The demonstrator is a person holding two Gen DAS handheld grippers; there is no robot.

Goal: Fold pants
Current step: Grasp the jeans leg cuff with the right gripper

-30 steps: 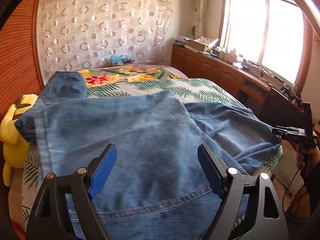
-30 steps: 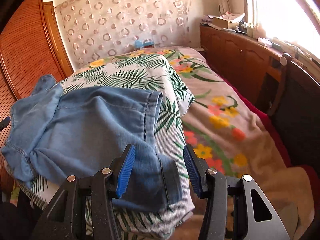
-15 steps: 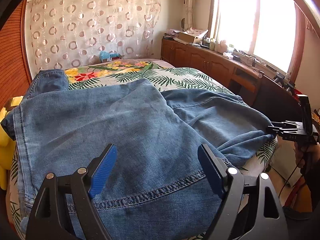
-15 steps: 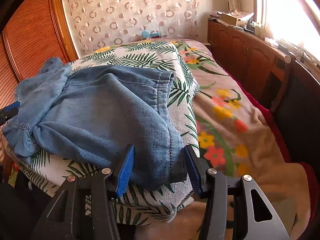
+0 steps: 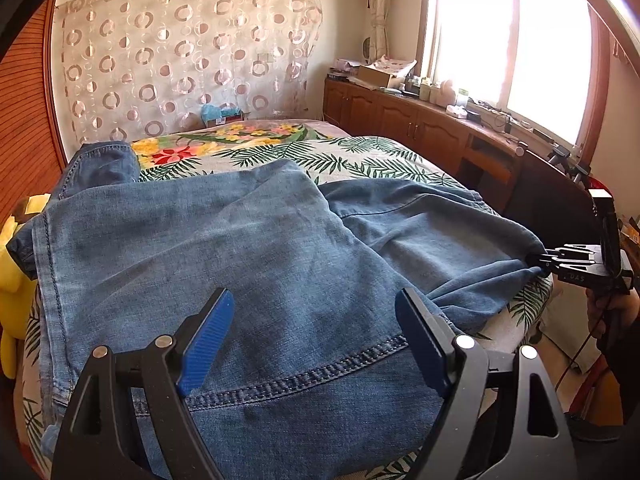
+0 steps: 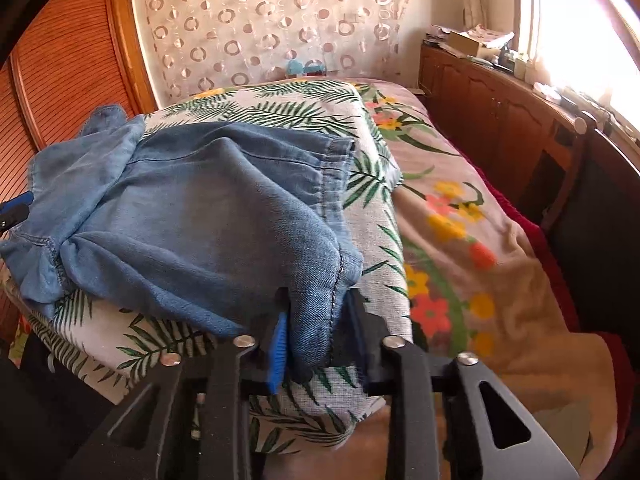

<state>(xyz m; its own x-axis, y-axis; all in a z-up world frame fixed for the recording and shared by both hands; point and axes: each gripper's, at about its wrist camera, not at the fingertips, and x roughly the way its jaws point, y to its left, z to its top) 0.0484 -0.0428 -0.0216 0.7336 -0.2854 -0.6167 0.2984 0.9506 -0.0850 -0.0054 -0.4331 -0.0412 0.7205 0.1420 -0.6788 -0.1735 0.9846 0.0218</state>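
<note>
"DAS" on right gripper (image 5: 576,270)

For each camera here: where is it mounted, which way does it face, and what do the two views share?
Left wrist: behind the open left gripper, over the pants, facing the curtain; the right gripper shows at right.
Right wrist: behind the right gripper, shut on the pants' edge.
Shared: pants, bed, curtain.

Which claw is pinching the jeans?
The right claw. Its blue fingers are squeezed shut on a bunched corner of the jeans. The left claw is wide open above the jeans, gripping nothing.
</note>
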